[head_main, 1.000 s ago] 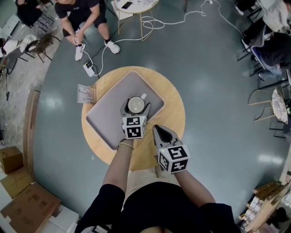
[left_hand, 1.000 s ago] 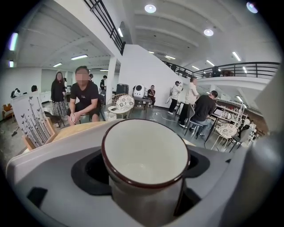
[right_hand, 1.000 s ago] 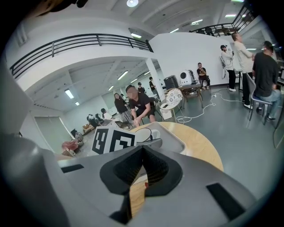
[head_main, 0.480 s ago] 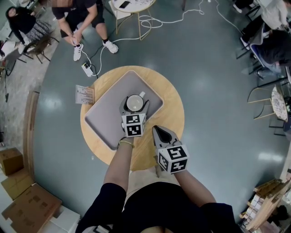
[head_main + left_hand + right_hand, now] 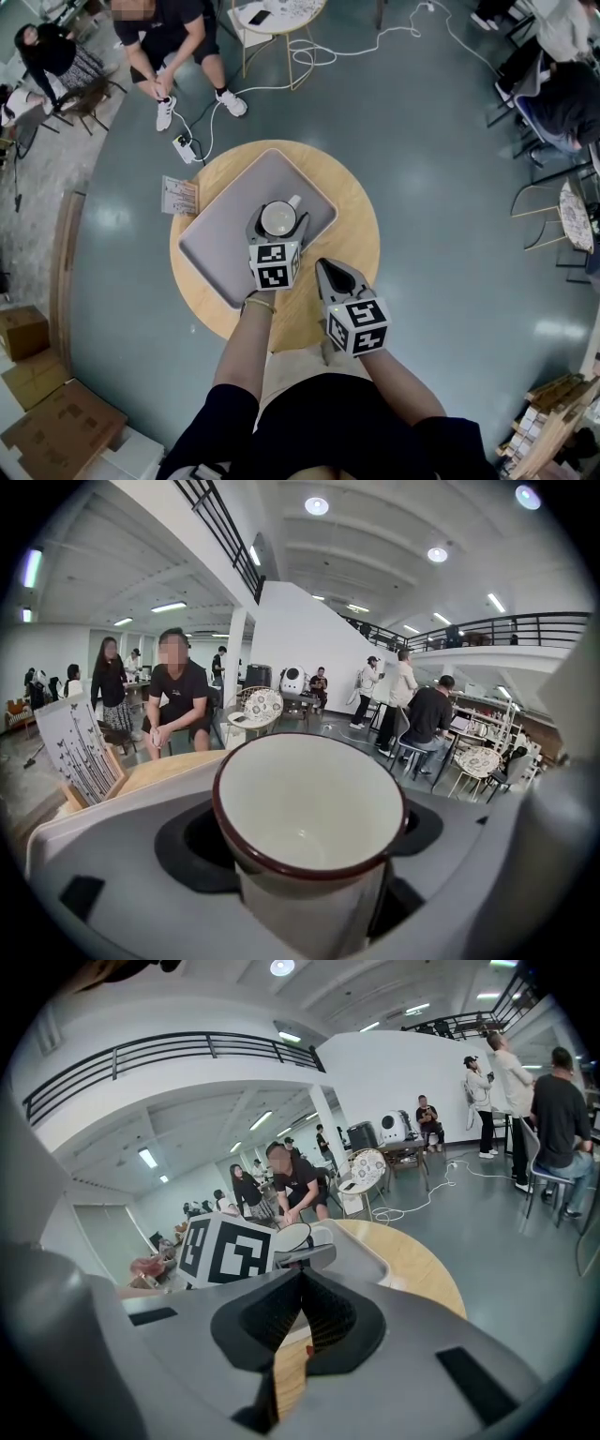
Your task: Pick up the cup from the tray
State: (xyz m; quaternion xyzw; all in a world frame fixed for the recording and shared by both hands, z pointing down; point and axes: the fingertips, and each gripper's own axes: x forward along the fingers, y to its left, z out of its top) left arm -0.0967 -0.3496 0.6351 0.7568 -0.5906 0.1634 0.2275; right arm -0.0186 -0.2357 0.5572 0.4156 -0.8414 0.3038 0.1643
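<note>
A white cup (image 5: 278,217) with a dark red rim sits over the grey tray (image 5: 216,248) on the round wooden table (image 5: 356,234). My left gripper (image 5: 278,228) is shut on the cup, one jaw on each side of it. The left gripper view has the cup (image 5: 309,827) filling the space between the jaws of the left gripper (image 5: 309,864), mouth up and empty. I cannot tell whether its base touches the tray. My right gripper (image 5: 325,266) hangs shut and empty over the table's near right part, apart from the tray; in its own view the right gripper (image 5: 300,1274) shows closed jaws.
A small card stand (image 5: 178,195) stands at the table's left edge beside the tray. On the floor beyond lie a power strip (image 5: 186,146) and white cables (image 5: 309,52). Seated people (image 5: 169,37) and chairs ring the table. Cardboard boxes (image 5: 47,412) sit at lower left.
Hardly anything differs: the left gripper stays shut on the cup over the tray, shifting only slightly. The right gripper has kept its place.
</note>
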